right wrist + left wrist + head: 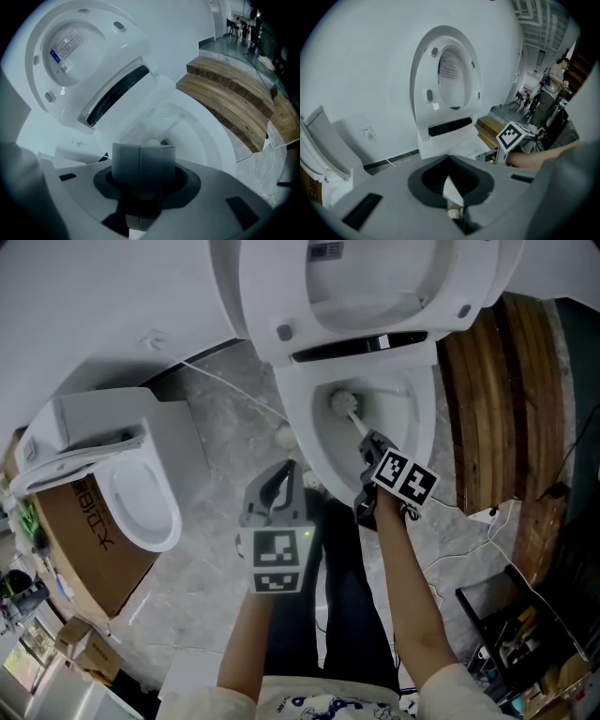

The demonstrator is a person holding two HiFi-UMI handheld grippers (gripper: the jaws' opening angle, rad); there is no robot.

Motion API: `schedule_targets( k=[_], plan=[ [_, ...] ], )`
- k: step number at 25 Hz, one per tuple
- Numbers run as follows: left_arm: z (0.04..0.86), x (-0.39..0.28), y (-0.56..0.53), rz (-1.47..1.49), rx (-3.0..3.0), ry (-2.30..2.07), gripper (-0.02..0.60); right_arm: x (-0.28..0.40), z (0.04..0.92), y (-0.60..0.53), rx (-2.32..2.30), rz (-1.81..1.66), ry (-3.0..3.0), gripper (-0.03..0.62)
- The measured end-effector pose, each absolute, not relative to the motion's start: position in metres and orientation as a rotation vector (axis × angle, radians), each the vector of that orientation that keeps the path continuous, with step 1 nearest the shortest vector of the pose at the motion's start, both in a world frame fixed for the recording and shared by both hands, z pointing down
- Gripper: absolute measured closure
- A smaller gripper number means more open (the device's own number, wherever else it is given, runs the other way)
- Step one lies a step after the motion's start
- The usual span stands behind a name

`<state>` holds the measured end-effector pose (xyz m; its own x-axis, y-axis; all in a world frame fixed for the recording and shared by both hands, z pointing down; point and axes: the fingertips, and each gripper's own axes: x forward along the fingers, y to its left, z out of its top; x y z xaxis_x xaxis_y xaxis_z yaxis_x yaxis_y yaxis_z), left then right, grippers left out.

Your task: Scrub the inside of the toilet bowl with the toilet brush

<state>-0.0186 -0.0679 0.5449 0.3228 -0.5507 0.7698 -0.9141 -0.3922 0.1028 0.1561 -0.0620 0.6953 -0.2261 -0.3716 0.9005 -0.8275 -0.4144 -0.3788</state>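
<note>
Jaws of the right gripper [373, 444] are pressed together on the handle of the toilet brush [343, 402]. The brush is angled down into the toilet bowl [302, 424], so its white head is set against the inner wall near the back. The seat and lid [272, 282] are raised behind the bowl, leaving it open. Jaws of the left gripper [278, 486] are closed on nothing; it is held just outside the bowl's front rim, seemingly kept clear of the scrubbing.

Grey left gripper [281, 474], right gripper [371, 442]; black-white marker cubes [277, 561]; cream printed top [309, 701]; dark trousers [349, 587].
</note>
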Motion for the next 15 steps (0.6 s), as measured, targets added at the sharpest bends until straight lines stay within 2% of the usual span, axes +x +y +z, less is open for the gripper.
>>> schedule_targets(
  k=[15],
  plan=[
    [0.539,-0.009,-0.061,0.868,2.071,-1.261,0.578,0.149,0.692,0.024,1.404,1.706,-1.419,0.425]
  ],
)
